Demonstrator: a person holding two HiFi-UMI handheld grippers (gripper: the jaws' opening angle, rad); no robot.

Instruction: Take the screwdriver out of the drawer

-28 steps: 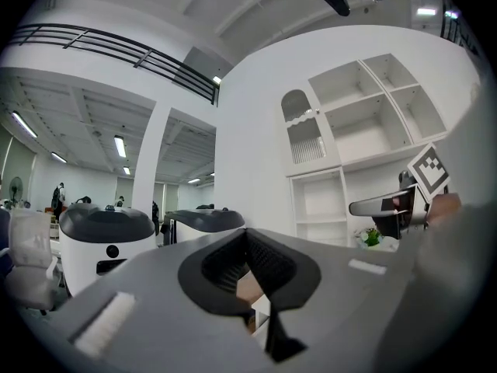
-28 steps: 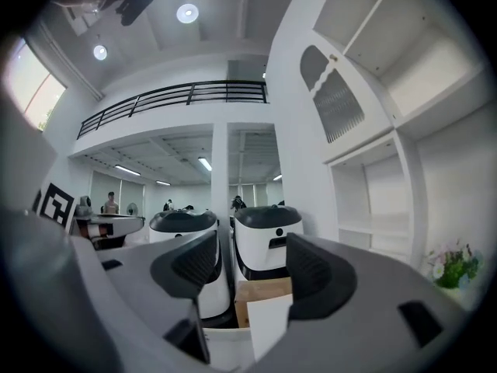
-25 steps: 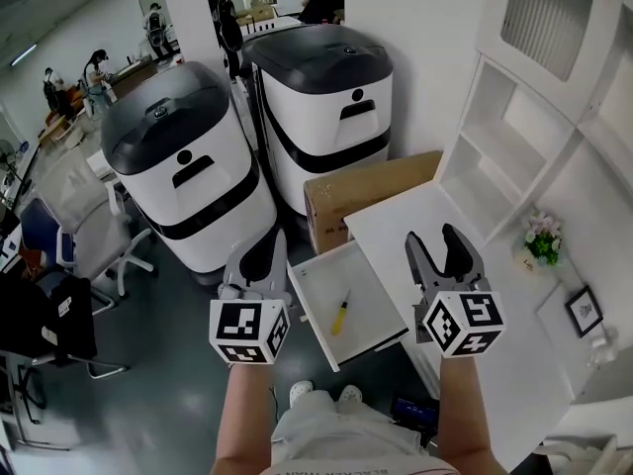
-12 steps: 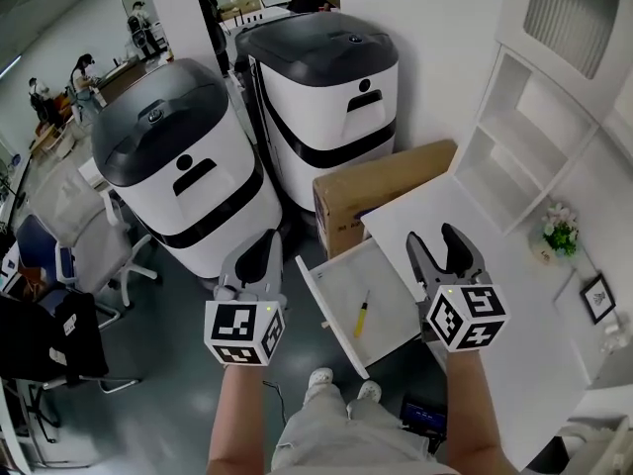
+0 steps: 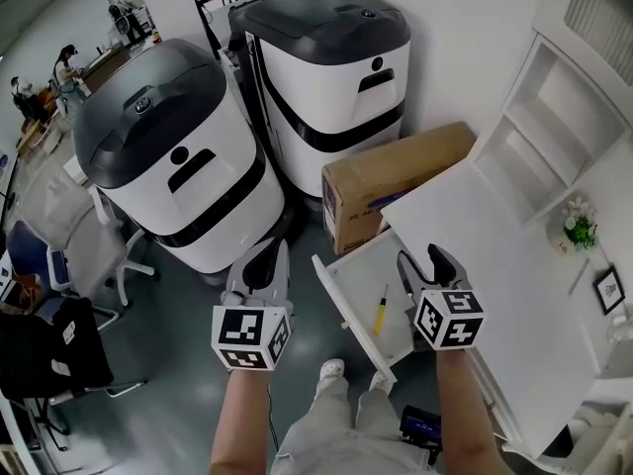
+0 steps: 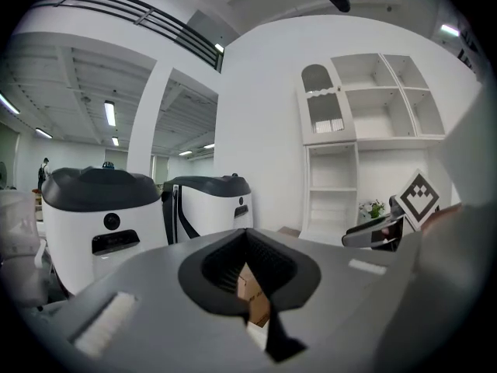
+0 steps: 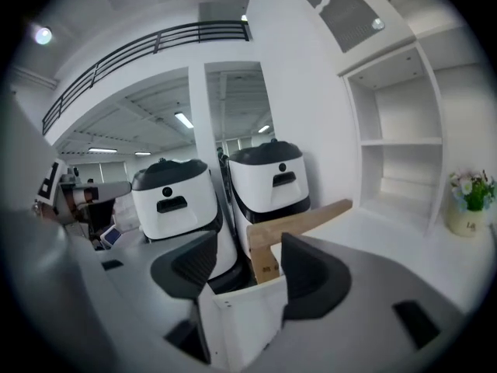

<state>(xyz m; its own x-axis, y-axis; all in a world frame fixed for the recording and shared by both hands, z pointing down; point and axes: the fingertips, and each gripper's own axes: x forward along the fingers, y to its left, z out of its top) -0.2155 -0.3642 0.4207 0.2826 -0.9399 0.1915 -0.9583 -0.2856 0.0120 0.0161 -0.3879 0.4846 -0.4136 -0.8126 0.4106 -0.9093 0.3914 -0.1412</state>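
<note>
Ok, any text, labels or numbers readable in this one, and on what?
No text can be read here.
Cardboard box: blue print on its side, too blurred to read.
White machines: dark shapes only, no letters.
Marker cubes: square patterns, no words.
Framed picture: too small to read.

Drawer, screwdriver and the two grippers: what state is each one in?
Drawer: open, pulled out.
Screwdriver: lying flat in the drawer, not held.
Left gripper: shut, empty, off to the drawer's side.
Right gripper: open, empty, at the drawer's edge.
</note>
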